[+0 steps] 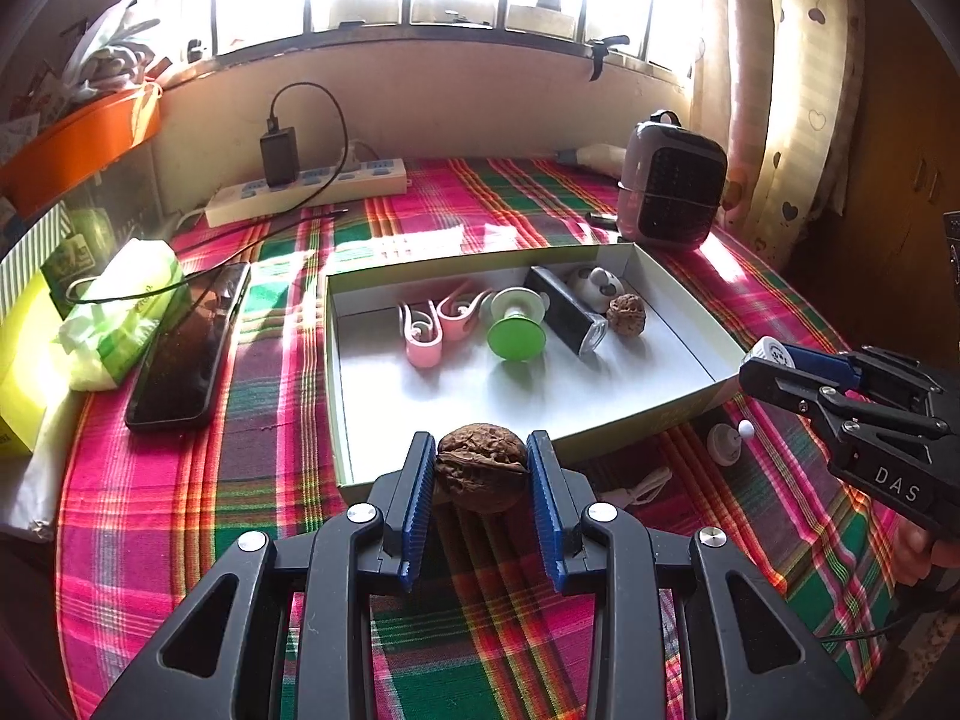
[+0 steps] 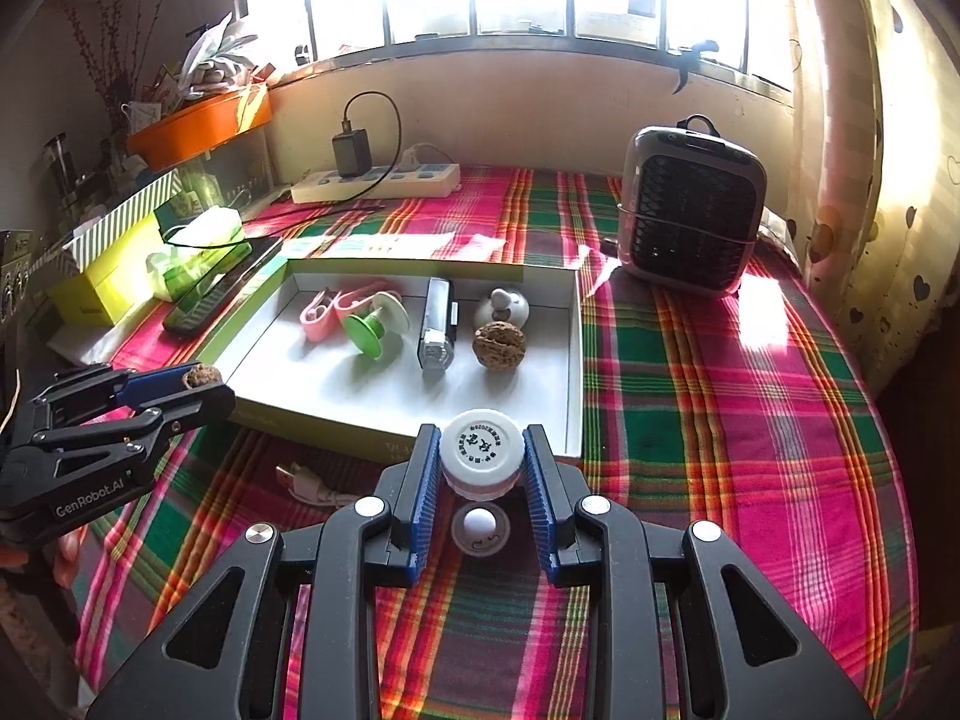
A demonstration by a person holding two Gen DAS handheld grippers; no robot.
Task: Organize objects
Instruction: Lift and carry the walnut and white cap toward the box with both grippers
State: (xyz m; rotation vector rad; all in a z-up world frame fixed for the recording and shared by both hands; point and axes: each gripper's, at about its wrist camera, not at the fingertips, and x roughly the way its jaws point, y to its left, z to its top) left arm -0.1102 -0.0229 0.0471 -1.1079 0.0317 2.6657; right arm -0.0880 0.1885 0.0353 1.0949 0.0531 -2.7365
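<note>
On my right claw (image 1: 757,367), seen from the left wrist camera, the black body carries the white letters "DAS". On my left claw (image 2: 204,387), seen from the right wrist camera, the side reads "GenRobot.AI". The white bottle cap (image 2: 480,443) my right claw grips bears a ring of small printed characters and digits, too small for me to read.
</note>
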